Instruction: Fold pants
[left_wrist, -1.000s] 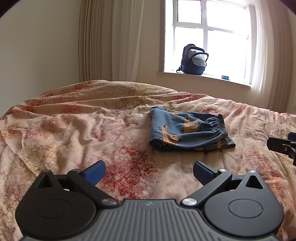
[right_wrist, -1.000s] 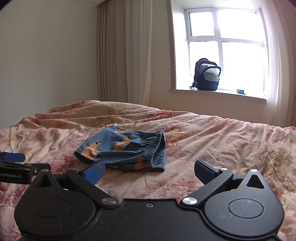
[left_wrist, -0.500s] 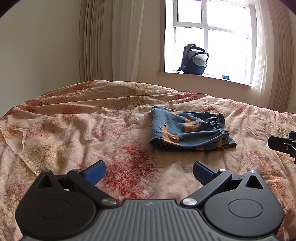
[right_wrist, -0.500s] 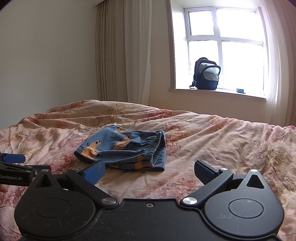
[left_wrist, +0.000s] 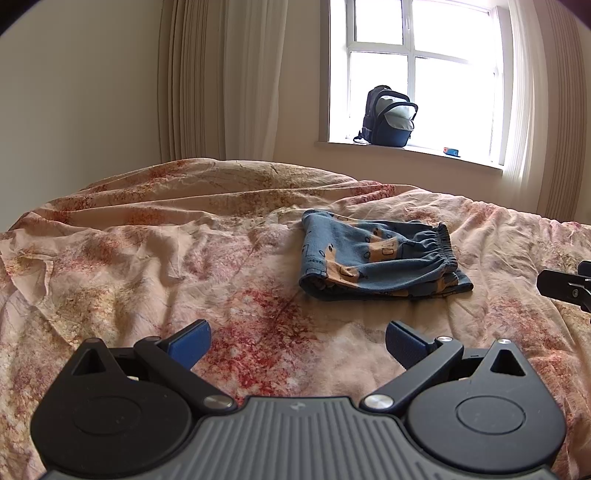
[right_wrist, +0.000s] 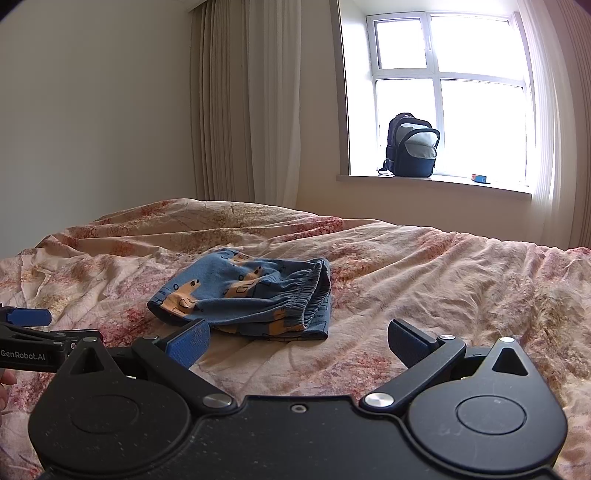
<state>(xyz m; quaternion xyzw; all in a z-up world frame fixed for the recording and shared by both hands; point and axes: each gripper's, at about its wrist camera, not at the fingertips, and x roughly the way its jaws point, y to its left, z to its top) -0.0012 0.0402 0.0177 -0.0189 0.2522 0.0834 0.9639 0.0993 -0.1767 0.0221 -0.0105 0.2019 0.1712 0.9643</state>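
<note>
Lying folded into a compact bundle, the pants (left_wrist: 380, 258) rest on the floral bedspread (left_wrist: 147, 266) ahead of both tools, touched by neither. They are blue with orange vehicle prints, and the gathered elastic waistband faces the right side of the bundle in both views.

From the left wrist view, the left gripper (left_wrist: 297, 341) hangs above the bedspread with its blue-padded fingers spread wide and nothing between them; the pants sit beyond it and a little to its right. A dark part of the right tool shows at the far right edge of that view, well apart from the bundle.

From the right wrist view, the right gripper (right_wrist: 298, 339) also has its fingers wide apart and empty. The pants (right_wrist: 247, 291) lie just ahead and to its left, with the near edge of the bundle appearing close behind the left blue pad (right_wrist: 188, 341); whether they touch cannot be told. The left tool's fingertip and its labelled bar show at the far left edge.

Far beyond both tools, a dark backpack (right_wrist: 412, 146) stands upright on the windowsill (right_wrist: 436, 184), its top flap unzipped and hanging open to show a pale grey lining; what it holds cannot be made out. A small blue object (right_wrist: 480, 179) lies on the sill to the backpack's right.
</note>
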